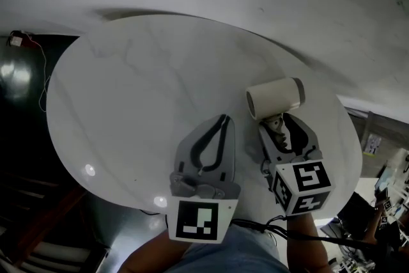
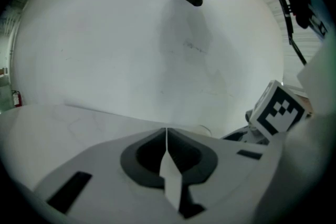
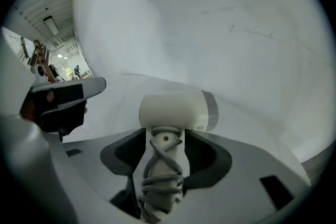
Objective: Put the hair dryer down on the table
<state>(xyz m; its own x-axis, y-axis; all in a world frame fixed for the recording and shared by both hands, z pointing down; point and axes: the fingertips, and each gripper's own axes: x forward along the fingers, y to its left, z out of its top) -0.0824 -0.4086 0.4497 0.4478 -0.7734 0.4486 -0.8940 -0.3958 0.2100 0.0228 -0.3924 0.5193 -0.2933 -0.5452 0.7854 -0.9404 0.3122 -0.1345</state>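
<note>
Left gripper (image 1: 223, 118): I see its jaws pressed together, nothing between them. Right gripper (image 1: 279, 128) just beside it, jaws clamped on the hair dryer (image 1: 275, 98) handle. Both point away from me, marker cubes nearest.

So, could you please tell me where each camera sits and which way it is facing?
Head view: on the person's head, looking steeply down at the table; shows the left gripper, and the right gripper holding the hair dryer.
Left gripper view: on the left gripper, looking along its shut, empty jaws across the table; the right gripper's marker cube shows at right.
Right gripper view: on the right gripper, looking along jaws clamped on the hair dryer's cord-wrapped handle.
Shared: head and right gripper views both show the hair dryer.
</note>
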